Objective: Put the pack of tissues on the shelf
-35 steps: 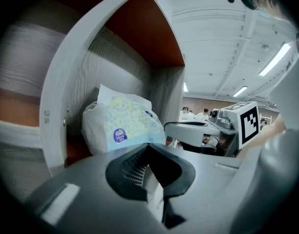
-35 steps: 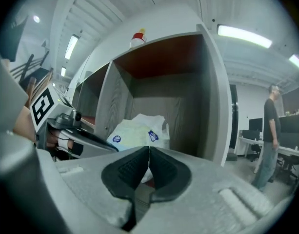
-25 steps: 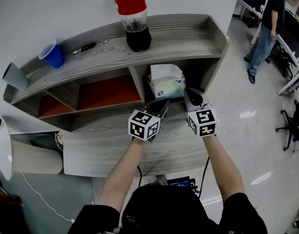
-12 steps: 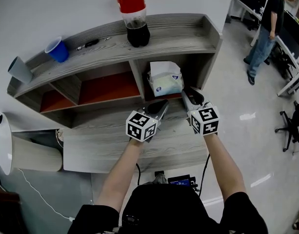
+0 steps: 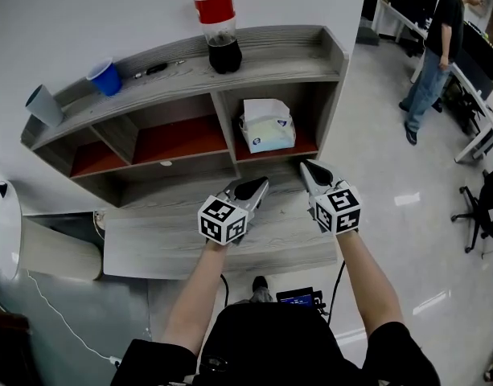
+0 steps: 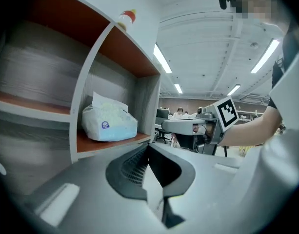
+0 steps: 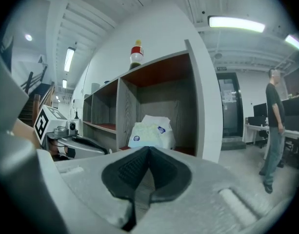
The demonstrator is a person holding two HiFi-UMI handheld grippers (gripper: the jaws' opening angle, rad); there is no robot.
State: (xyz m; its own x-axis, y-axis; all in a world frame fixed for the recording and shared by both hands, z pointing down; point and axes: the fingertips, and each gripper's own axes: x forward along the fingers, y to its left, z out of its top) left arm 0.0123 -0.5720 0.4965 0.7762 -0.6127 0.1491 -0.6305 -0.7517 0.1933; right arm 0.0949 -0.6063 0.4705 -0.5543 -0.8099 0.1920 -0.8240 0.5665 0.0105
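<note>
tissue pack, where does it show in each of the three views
Head view: tissue pack upper centre, in the right-hand compartment of the shelf.
Left gripper view: left of centre, in the same compartment.
Right gripper view: near centre.
Shared landmark: the cola bottle on the shelf top, above the pack in all three.

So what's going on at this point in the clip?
A person holds a two-jaw gripper in each hand in front of a wooden shelf. The pack of tissues already sits in its right-hand compartment, apart from both grippers. The left gripper has its jaws together, empty; the right gripper has jaws that have just closed on nothing. Both hover over the ledge below.
</note>
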